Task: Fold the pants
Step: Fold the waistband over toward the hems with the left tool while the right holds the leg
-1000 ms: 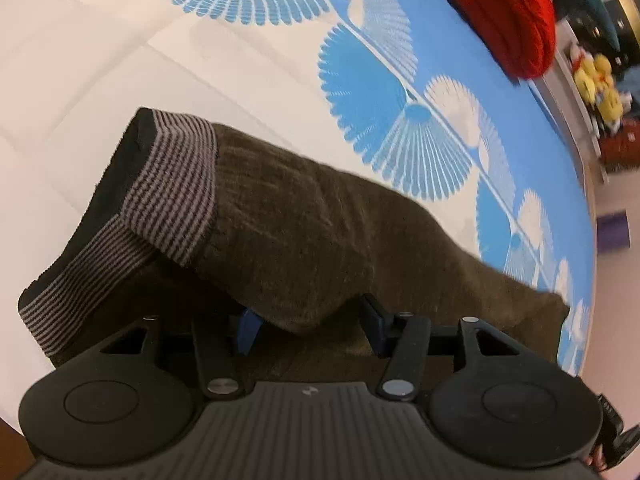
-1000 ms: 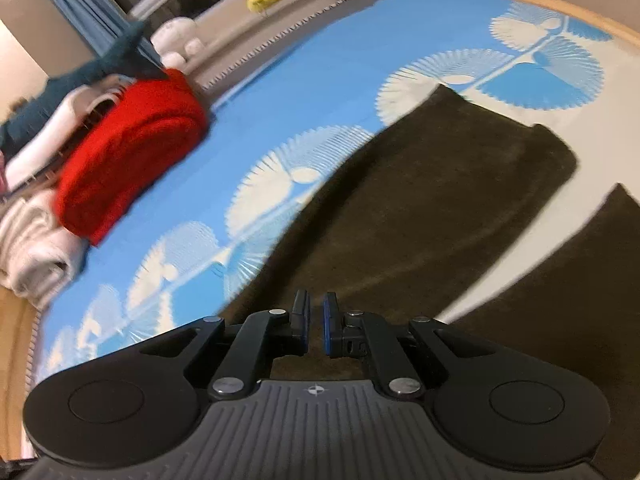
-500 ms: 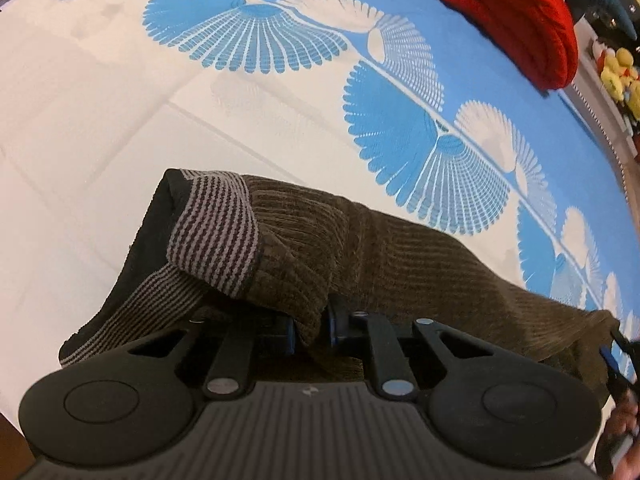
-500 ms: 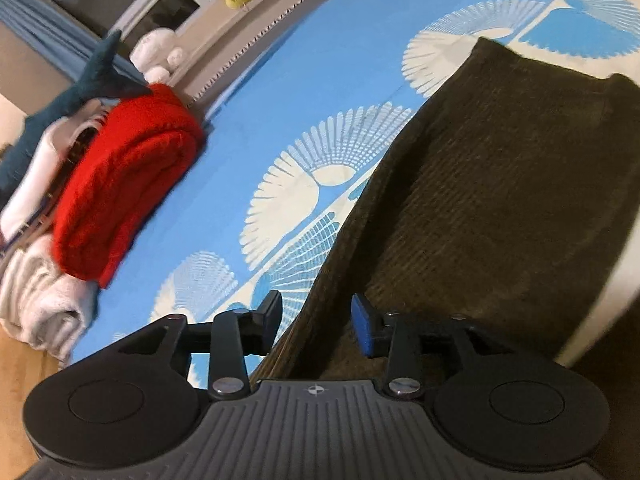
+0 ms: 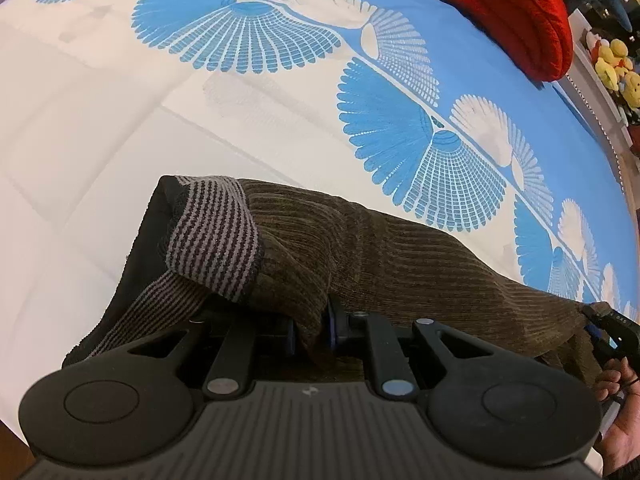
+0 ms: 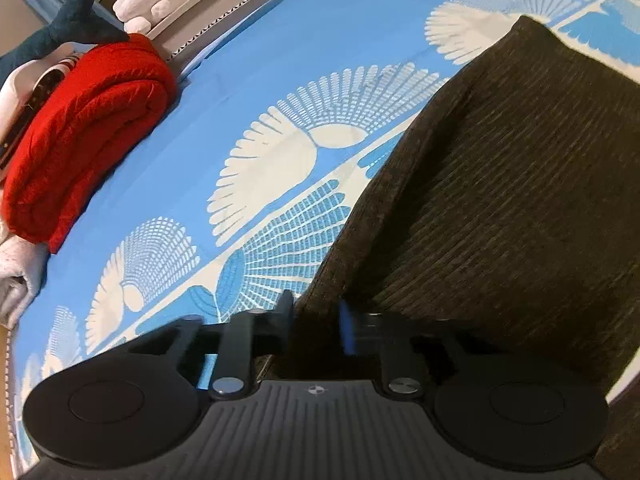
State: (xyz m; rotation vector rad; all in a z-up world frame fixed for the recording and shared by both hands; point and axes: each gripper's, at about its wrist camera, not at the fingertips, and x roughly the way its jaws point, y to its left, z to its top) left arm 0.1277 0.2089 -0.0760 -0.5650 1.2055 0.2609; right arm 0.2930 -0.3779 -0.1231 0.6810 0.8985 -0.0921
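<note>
Dark brown ribbed pants (image 5: 400, 256) lie across the bed, their striped grey waistband (image 5: 216, 236) folded over at the left. My left gripper (image 5: 312, 330) is shut on a pinch of brown fabric just right of that waistband. In the right wrist view the pants (image 6: 500, 200) fill the right half, and their left edge runs down into my right gripper (image 6: 316, 320). Its jaws are closing with that edge bunched between the pads. A person's hand (image 5: 616, 384) shows at the far right of the left wrist view, by the pants' other end.
The bedcover (image 6: 280, 80) is blue with white fan shapes and turns plain white (image 5: 80, 140) on the near side. A rolled red blanket (image 6: 80, 128) lies at the far side, with a white towel (image 6: 16, 280), a shark plush (image 6: 76, 20) and yellow plush toys (image 5: 616, 68) nearby.
My left gripper went from open around the fabric to shut on it. My right gripper came down to the pants' edge, opened, and has closed in around that edge.
</note>
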